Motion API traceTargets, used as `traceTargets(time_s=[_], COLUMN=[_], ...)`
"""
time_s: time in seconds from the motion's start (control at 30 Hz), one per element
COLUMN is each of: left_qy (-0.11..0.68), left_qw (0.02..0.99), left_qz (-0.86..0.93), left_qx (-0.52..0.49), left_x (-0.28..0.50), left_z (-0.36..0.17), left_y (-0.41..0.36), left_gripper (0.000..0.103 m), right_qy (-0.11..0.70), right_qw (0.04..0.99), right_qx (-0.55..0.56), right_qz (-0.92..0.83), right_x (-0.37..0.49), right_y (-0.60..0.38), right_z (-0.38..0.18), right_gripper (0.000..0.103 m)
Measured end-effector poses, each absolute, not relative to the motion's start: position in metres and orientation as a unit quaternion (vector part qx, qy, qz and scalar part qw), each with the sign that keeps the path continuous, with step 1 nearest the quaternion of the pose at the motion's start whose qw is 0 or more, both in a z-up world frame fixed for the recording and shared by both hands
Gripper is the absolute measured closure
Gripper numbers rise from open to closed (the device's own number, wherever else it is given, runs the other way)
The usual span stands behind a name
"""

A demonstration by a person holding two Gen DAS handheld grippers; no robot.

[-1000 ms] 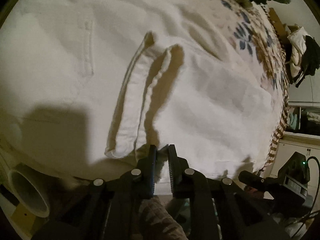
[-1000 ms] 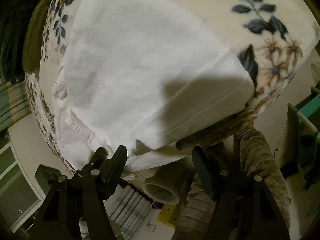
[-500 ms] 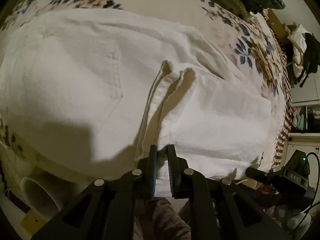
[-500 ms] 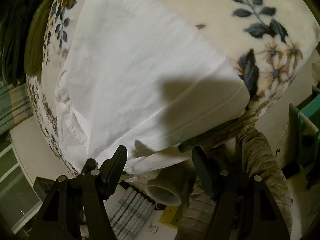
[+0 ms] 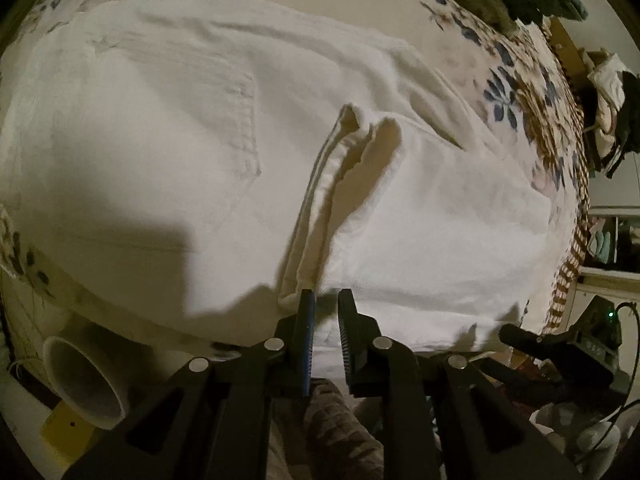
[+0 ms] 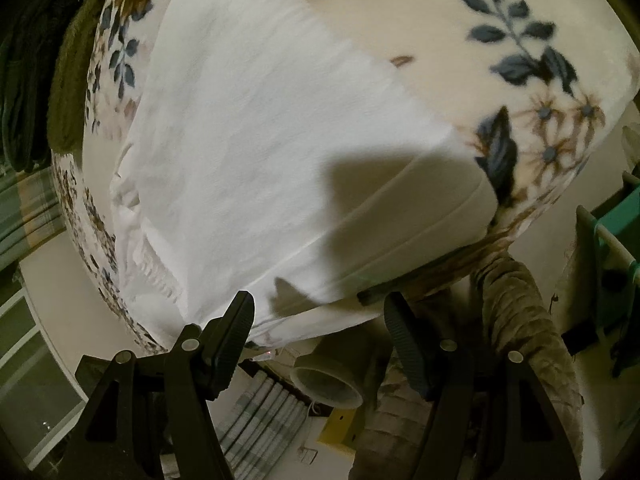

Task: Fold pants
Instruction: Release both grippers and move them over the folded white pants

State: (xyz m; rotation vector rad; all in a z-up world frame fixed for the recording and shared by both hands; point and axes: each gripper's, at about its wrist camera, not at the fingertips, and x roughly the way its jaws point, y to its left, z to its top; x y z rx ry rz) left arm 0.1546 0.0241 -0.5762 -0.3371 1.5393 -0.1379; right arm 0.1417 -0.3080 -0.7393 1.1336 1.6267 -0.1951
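White pants (image 5: 160, 152) lie folded on a floral blanket (image 5: 520, 92). A folded layer (image 5: 440, 220) lies on the right with a raised cuff ridge (image 5: 340, 176) running toward my left gripper (image 5: 326, 304). Its jaws stand a narrow gap apart, just clear of the cuff end, holding nothing. In the right wrist view the pants (image 6: 260, 140) drape over the bed's near edge. My right gripper (image 6: 318, 316) is wide open and empty, just below the hem.
A white pipe end (image 5: 80, 380) sits below the bed edge, and shows in the right wrist view (image 6: 328, 384). Dark green clothes (image 6: 36, 60) lie at the far side. The person's brown sleeve (image 6: 520, 320) and a green rack (image 6: 616, 232) are at right.
The left gripper has let go of the cuff and drawn back; its jaws have opened slightly. More of the pants and blanket show. The right gripper has stayed open, almost still.
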Motion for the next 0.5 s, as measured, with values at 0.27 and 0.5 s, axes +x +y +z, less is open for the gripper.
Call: traceTargets(time_s=[0.27, 0.5], left_qy=[0.665, 0.653], left_qw=[0.739, 0.757], left_qz=[-0.030, -0.019], left_qx=[-0.101, -0.033], left_x=[0.166, 0.171], left_z=[-0.553, -0.541], left_y=[0.006, -0.012], left_gripper=[0.046, 0.042], right_qy=[0.714, 0.691], right_qw=[0.664, 0.706], right_qx=[0.182, 0.083], right_qz=[-0.127, -0.132], right_x=[0.178, 0.193], right_y=[-0.269, -0.241], right_z=[-0.692, -0.667], right_gripper=[0.000, 0.000])
